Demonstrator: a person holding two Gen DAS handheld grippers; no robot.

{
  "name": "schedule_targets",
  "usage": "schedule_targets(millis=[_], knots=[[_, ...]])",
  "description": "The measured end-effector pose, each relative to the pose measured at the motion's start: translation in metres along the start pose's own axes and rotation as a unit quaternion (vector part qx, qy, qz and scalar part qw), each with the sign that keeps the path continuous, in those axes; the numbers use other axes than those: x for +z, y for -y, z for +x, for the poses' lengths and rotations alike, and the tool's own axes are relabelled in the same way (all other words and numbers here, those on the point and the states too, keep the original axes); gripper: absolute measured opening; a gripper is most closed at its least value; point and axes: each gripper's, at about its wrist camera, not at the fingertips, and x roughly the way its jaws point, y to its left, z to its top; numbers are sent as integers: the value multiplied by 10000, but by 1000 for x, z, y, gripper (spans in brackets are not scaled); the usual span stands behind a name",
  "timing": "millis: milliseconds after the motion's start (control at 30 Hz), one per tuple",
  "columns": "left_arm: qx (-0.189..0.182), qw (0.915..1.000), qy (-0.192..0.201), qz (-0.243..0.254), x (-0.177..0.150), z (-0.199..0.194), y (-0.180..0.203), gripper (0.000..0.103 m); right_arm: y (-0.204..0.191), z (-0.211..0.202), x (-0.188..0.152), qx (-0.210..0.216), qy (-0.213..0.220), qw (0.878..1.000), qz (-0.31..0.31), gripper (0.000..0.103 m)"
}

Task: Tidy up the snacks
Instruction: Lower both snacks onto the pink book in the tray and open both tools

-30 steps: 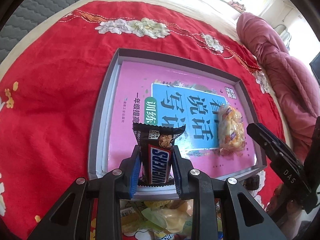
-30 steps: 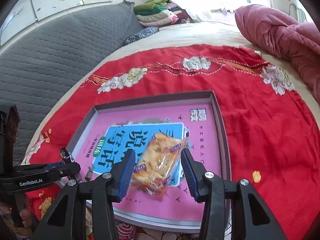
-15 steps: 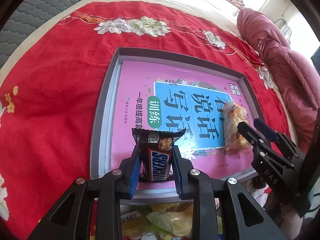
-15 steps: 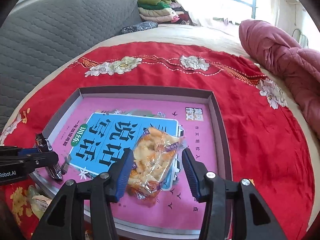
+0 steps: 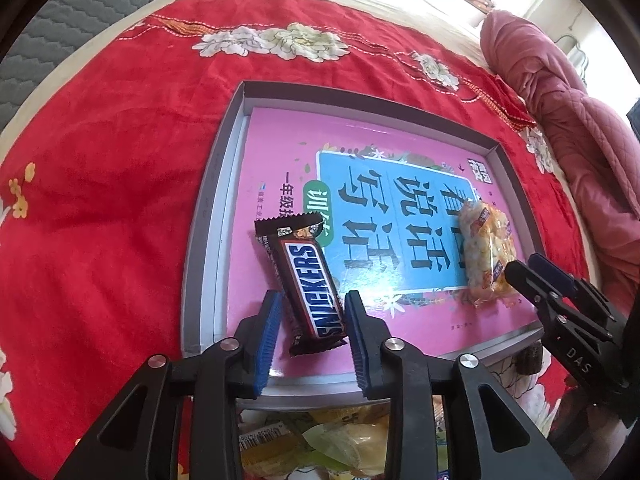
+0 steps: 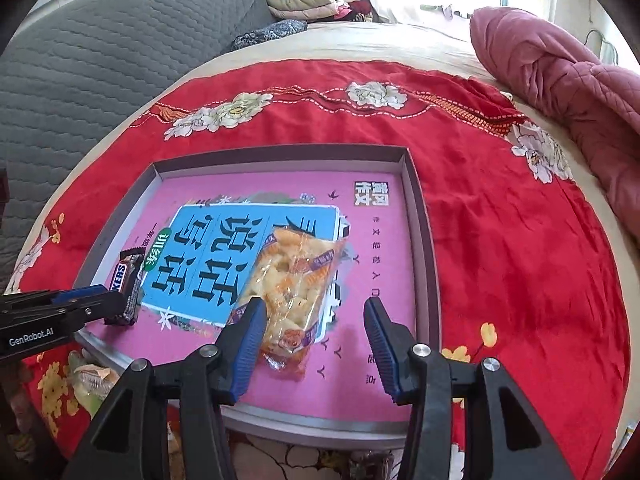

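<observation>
The brown chocolate bar wrapper [image 5: 306, 280] carries a blue band with "SNICKERS" in white capitals, lying at about six o'clock on the pink book cover [image 5: 280, 152] inside the shallow grey box lid [image 5: 208, 208]. The cover's light-blue panel [image 5: 400, 216] bears large black Chinese characters, 看图说话写话, with 训练 on a green oval at its nine o'clock edge and small black characters 一年级 beside that. The black gripper arm [image 5: 576, 336] at four o'clock reads "DAS". In the right wrist view, the black gripper body [image 6: 44, 320] at nine o'clock is marked "GenRobot.AI".

Left hand-held gripper [image 5: 312, 336] just opening around Snickers bar [image 5: 308, 280] in tray [image 5: 204, 216]
</observation>
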Motion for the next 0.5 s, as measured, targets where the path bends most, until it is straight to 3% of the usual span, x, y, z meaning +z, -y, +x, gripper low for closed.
schedule_targets(millis=[500], knots=[[-64, 9998, 200, 0, -2, -26, 2, 56, 14, -7, -4, -72, -211, 9996, 159, 50]])
